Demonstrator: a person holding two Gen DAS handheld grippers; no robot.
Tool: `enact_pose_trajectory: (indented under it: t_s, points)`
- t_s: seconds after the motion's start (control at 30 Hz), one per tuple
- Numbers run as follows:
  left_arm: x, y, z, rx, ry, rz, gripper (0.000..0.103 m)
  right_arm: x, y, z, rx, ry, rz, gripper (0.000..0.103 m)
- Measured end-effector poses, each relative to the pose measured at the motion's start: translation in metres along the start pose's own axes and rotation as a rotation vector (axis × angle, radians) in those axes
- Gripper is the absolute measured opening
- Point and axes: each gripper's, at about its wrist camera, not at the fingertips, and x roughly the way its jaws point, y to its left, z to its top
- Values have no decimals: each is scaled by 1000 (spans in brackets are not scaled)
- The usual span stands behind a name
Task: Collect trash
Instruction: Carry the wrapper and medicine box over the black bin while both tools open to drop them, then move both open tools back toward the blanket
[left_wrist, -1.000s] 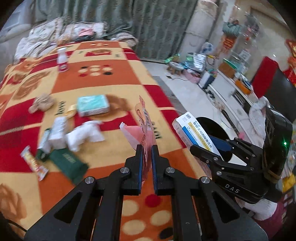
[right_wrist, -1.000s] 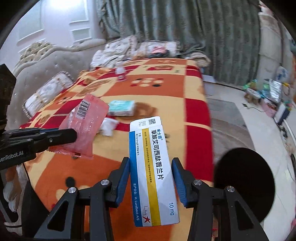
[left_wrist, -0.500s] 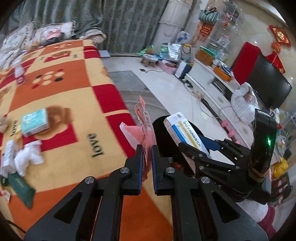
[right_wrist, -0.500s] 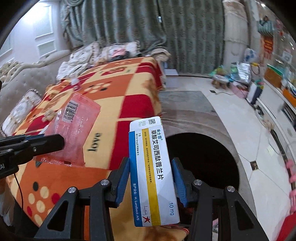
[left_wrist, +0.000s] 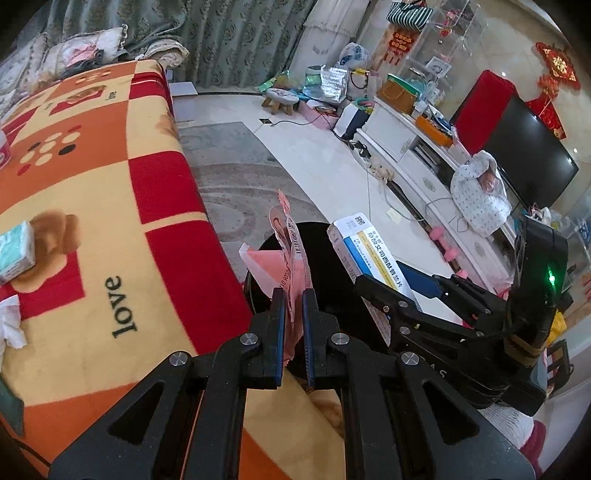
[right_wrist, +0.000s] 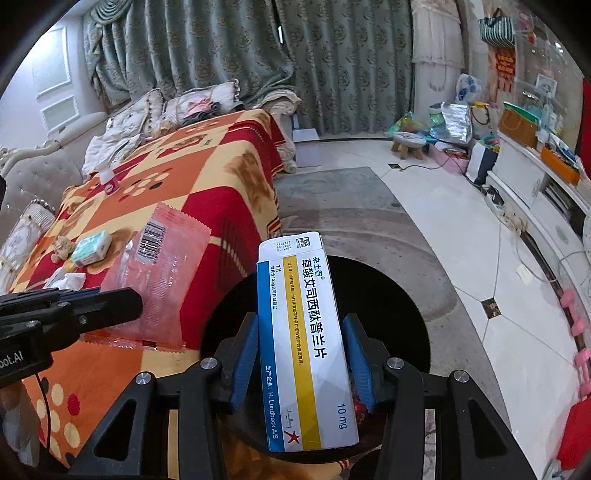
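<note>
Over the black bin (right_wrist: 388, 295) by the bed edge, you are holding both grippers side by side. Your left gripper (left_wrist: 293, 295) is pinching a pink wrapper (left_wrist: 291, 254), fingers pressed nearly together on its lower edge, wrapper standing upright, edge-on to that camera. From the right wrist view the same pink wrapper (right_wrist: 162, 280) is showing its barcode face and hanging just past the blanket's edge, beside the bin's rim. Your right gripper (right_wrist: 301, 354) is clamping a white, blue and yellow medicine box (right_wrist: 306, 343) between its blue pads (right_wrist: 245, 354), box pointing forward along the fingers, its far end sitting over the bin's dark opening. In the left wrist view the medicine box (left_wrist: 369, 258) is sitting just right of the wrapper, the two apart.

On the red and orange checked blanket (left_wrist: 110, 206) more trash is lying well away from both tools: a teal tissue pack (right_wrist: 91, 248), crumpled white tissue (left_wrist: 11, 325), a small white bottle (right_wrist: 109, 181) farther up the bed. Beyond the bin, a grey rug (right_wrist: 369, 221) is covering pale floor tiles.
</note>
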Motion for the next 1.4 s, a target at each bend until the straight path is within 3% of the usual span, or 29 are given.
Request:
enact_pose_trajectory:
  t_s: [0.7,0.77,0.83,0.9,1.13,1.4]
  points:
    - [31,-2,-1,-26,26,-28,8,19,-26,-3,65,22,2,48]
    - [32,-1,0,-32,25,-39,10,20,-28,-2,76,23,-1,48]
    - [32,0,-1,-35,29,-45,32,21,-29,-2,87,26,3,49]
    - [31,1,-2,-41,32,-56,39,22,-29,-3,93,33,2,49]
    - [24,3,-9,-35,36,-19,39,20,-27,-9,108,44,6,53]
    - [3,18,-16,-38,3,77,39,15,-5,-11,58,46,21,54]
